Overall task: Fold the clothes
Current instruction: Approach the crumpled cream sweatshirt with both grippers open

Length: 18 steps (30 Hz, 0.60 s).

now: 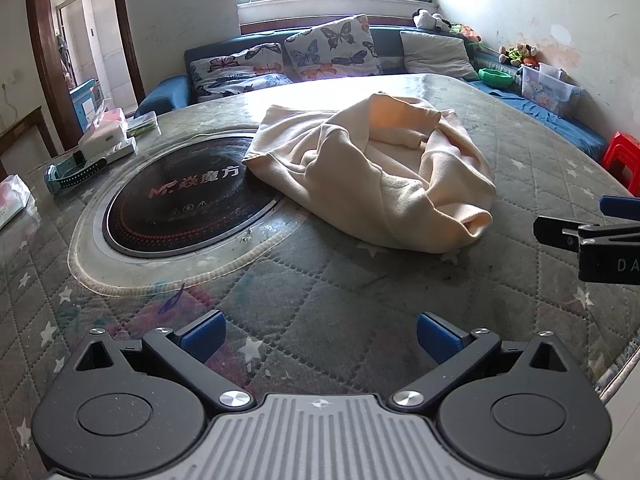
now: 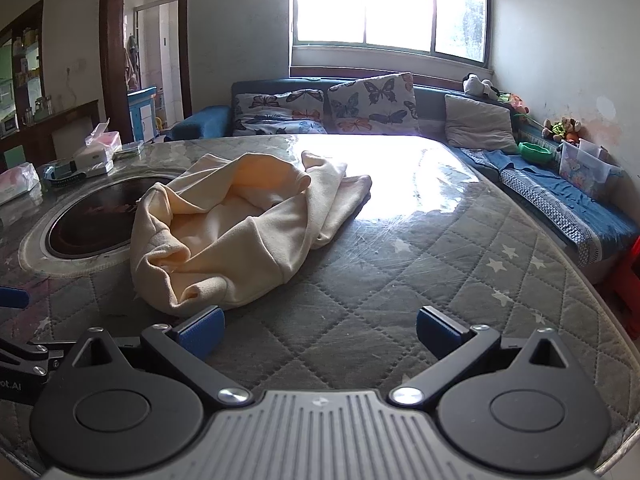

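Cream garment [image 2: 236, 224] heaped on table [image 2: 400, 300], ahead-left of right hand-held gripper [image 2: 320, 332], nearer it than left hand-held gripper [image 1: 320, 336]; both spread, empty.

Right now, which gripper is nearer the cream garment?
Right. The right gripper has its left finger almost at the near edge of the cream garment, jaws open. The left gripper sits farther back, bare quilted table between, jaws open.

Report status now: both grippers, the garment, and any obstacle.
Left gripper open, empty. Right gripper open, empty. Cream garment crumpled, unfolded, partly over induction cooktop. Nothing in the way.
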Tool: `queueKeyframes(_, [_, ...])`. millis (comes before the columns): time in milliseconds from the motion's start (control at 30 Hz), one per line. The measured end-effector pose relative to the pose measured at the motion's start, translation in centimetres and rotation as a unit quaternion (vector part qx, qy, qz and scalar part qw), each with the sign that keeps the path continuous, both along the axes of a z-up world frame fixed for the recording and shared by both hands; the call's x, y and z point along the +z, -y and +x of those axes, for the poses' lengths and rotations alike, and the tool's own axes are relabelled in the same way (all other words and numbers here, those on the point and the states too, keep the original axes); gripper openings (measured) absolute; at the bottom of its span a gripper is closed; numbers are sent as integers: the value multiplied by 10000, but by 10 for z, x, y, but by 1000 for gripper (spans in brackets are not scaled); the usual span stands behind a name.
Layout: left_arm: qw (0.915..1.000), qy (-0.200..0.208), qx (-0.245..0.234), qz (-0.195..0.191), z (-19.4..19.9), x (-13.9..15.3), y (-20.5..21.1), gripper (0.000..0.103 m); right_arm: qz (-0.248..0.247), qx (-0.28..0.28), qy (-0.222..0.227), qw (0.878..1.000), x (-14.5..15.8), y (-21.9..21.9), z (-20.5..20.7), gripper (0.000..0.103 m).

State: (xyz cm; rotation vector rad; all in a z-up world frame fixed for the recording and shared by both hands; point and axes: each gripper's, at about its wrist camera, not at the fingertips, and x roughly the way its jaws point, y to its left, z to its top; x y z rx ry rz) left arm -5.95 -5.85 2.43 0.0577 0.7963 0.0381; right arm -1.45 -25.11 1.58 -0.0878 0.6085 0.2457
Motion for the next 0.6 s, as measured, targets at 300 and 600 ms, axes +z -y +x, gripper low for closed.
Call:
queueKeyframes(300, [10000,-5,-44,3,8,2,-2,103,-23,75,-92,9999,-4,-6,8,103])
queueKeyframes(600, [9998,84,-176,102,26,11,-4,103,-83,233,-84,9997,-1,-16,23,103])
